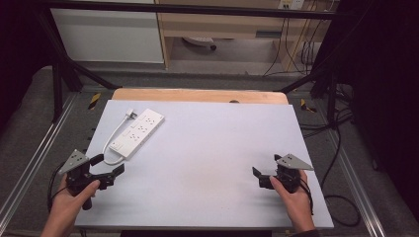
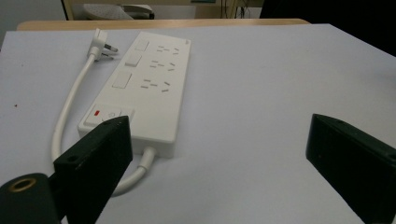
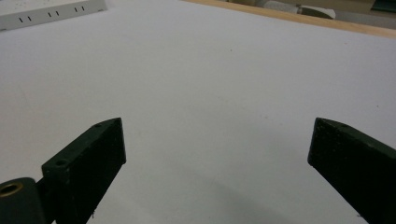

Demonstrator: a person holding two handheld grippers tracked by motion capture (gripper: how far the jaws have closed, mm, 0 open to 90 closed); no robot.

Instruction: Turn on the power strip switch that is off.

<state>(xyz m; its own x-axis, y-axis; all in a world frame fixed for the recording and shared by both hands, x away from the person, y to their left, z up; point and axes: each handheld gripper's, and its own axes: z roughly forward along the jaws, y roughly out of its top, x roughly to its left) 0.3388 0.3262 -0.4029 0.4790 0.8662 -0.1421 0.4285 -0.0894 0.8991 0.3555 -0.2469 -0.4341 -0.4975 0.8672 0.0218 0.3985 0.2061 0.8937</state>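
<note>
One white power strip (image 1: 138, 132) with one cord and plug (image 1: 130, 114) lies on the surface (image 1: 212, 163); left claw (image 1: 109, 172) and right claw (image 1: 260, 178) both gape wide, empty.

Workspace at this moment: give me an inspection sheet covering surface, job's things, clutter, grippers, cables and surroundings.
Surface: pale grey sheet on a wooden table; a tiny red speck near its left edge.
Job's things: white power strip lying flat at the far left, switches up, red-marked switch at its near end.
Clutter: nothing seen.
Grippers: left gripper and right gripper both open, holding nothing, at the near corners.
Cables: the strip's white cord loops along its left side to an unplugged plug; dark cables on the floor at right.
Surroundings: black frame, wooden cabinet behind.
</note>
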